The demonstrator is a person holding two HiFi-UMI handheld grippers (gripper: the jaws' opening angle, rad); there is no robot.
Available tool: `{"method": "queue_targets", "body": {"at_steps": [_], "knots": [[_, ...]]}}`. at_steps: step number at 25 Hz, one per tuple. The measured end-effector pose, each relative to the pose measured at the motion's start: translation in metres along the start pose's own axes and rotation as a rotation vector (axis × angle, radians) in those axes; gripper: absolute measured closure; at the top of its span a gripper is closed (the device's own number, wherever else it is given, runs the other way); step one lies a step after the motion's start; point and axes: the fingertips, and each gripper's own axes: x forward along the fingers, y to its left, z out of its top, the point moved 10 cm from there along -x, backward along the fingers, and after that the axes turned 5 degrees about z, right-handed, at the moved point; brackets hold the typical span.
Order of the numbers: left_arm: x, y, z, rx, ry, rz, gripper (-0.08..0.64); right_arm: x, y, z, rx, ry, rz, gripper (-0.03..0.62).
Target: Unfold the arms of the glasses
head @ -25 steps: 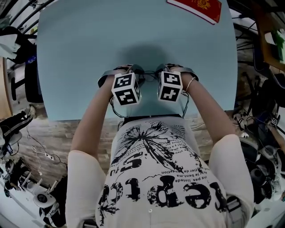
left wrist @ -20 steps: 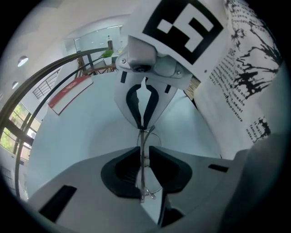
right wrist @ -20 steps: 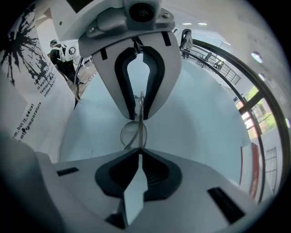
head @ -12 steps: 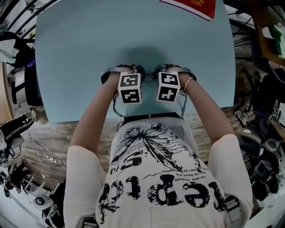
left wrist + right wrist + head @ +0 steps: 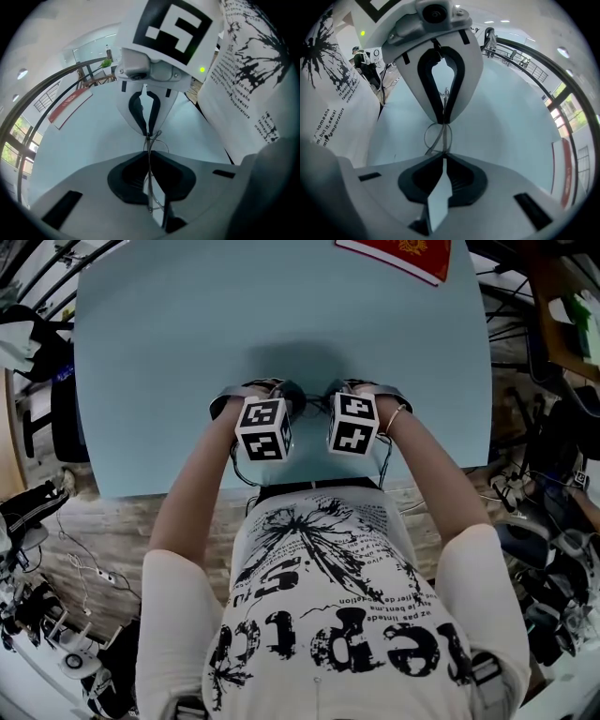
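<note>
glasses (image 5: 437, 138) pinched both sides: left gripper (image 5: 149, 153) has just been closing onto the frame, right gripper (image 5: 442, 156) clamped on it.

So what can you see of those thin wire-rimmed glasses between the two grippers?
The thin wire-rimmed glasses look like fine silvery metal with clear rounded lenses. They are held over the pale blue table, pinched from both sides: the right gripper is shut on the wire, and the left gripper, whose jaws have just been closing, now grips it too. Whether the arms are folded can't be made out.
</note>
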Motion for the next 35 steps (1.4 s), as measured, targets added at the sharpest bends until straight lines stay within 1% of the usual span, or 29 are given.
{"method": "queue_targets", "body": {"at_steps": [4,6,9,16,19,21,23,26,29,33,35], "knots": [[-0.005,-0.001,-0.001,-0.009,-0.027,0.017,0.528,0.001,-0.001,-0.002,-0.005,0.017,-0.005,0.557],[-0.009,-0.001,-0.002,-0.034,-0.052,0.036,0.528,0.002,0.0,-0.004,-0.019,0.037,-0.016,0.557],[-0.022,-0.005,-0.007,-0.06,-0.074,0.053,0.528,0.0,0.005,0.0,-0.009,0.024,-0.021,0.557],[-0.039,-0.002,-0.019,-0.097,-0.087,0.076,0.531,0.0,0.003,0.003,-0.02,0.037,-0.024,0.557],[-0.048,-0.004,-0.025,-0.106,-0.057,0.082,0.535,-0.001,0.008,0.005,-0.022,0.053,-0.023,0.557],[-0.054,-0.003,-0.03,-0.13,-0.047,0.083,0.535,-0.001,0.009,0.004,-0.02,0.068,-0.024,0.558],[-0.058,-0.001,-0.034,-0.164,-0.058,0.088,0.534,-0.002,0.007,0.004,-0.016,0.075,-0.027,0.558],[-0.062,0.0,-0.037,-0.182,-0.072,0.089,0.534,-0.003,0.001,0.004,-0.022,0.081,-0.044,0.558],[-0.067,0.001,-0.041,-0.2,-0.1,0.09,0.534,-0.004,-0.003,0.002,-0.014,0.083,-0.043,0.557],[-0.072,0.0,-0.051,-0.246,-0.174,0.11,0.532,-0.005,-0.008,-0.003,0.002,0.093,-0.045,0.557],[-0.073,-0.003,-0.058,-0.261,-0.194,0.12,0.532,-0.006,-0.009,-0.006,0.003,0.099,-0.052,0.557]]}}
